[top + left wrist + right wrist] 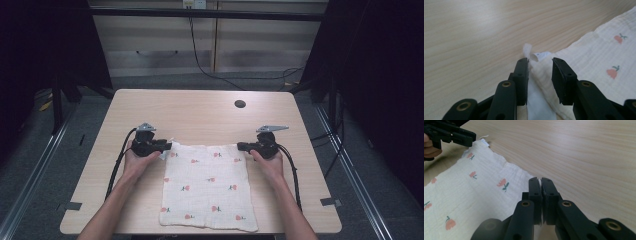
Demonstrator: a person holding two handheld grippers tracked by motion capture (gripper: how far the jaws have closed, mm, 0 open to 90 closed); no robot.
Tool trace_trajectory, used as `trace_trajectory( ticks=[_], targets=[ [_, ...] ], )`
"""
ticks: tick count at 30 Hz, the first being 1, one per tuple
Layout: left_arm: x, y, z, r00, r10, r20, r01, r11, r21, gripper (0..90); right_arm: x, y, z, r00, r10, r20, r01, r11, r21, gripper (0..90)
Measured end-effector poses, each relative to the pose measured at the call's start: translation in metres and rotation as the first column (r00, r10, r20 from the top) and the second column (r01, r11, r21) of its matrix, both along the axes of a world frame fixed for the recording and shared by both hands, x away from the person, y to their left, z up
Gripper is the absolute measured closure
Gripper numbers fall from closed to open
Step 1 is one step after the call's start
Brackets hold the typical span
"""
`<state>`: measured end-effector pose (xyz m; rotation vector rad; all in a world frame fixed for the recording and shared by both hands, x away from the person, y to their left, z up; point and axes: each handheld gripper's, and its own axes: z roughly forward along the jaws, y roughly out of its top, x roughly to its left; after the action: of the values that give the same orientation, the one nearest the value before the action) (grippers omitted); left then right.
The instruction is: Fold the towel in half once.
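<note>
- Right gripper (541,181) is clamped tight on the near right top corner of the cloth (207,187), jaws pressed together with only a sliver of fabric between them.
- Left gripper (540,62) has its jaws parted around the top left corner of the cloth; the fabric and its white tag (541,55) sit in the gap, one pad touching, the other clear, so no real pinch there yet.
- Risk, as I see it: if the left closes off-centre it could catch only the tag or a thin edge, and that corner slips out on the lift.
- Another risk: the right pulls before the left has bitten, and the cloth drags askew across the counter (200,107).
- Cloth lies flat in the middle of the counter, its near hem just at the front edge.
- Plenty of bare wood beyond and to both sides; the dark hole (240,104) sits well apart, toward the far edge.
</note>
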<state>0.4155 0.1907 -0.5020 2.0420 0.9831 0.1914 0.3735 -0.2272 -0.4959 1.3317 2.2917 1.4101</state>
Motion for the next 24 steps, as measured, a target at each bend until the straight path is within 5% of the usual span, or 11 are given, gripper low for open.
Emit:
trace_trajectory(
  ticks=[4,13,24],
  targets=[
    [0.000,-0.002,-0.003,0.9999,-0.011,-0.001,0.011,0.9999,-0.013,70.8,0.000,0.000,-0.001,1.0000,0.000,-0.003,0.000,1.0000,-0.002,87.1],
    [-0.001,-0.005,-0.006,0.9995,-0.031,0.002,0.031,0.9991,0.030,85.9,0.000,0.002,-0.002,1.0000,0.005,-0.003,-0.005,1.0000,-0.004,87.2],
    [-0.005,0.005,0.016,0.9983,-0.024,0.053,0.027,0.9981,-0.056,87.0,-0.001,-0.002,0.004,0.9999,-0.009,0.014,0.009,1.0000,0.003,87.2]
  ],
)
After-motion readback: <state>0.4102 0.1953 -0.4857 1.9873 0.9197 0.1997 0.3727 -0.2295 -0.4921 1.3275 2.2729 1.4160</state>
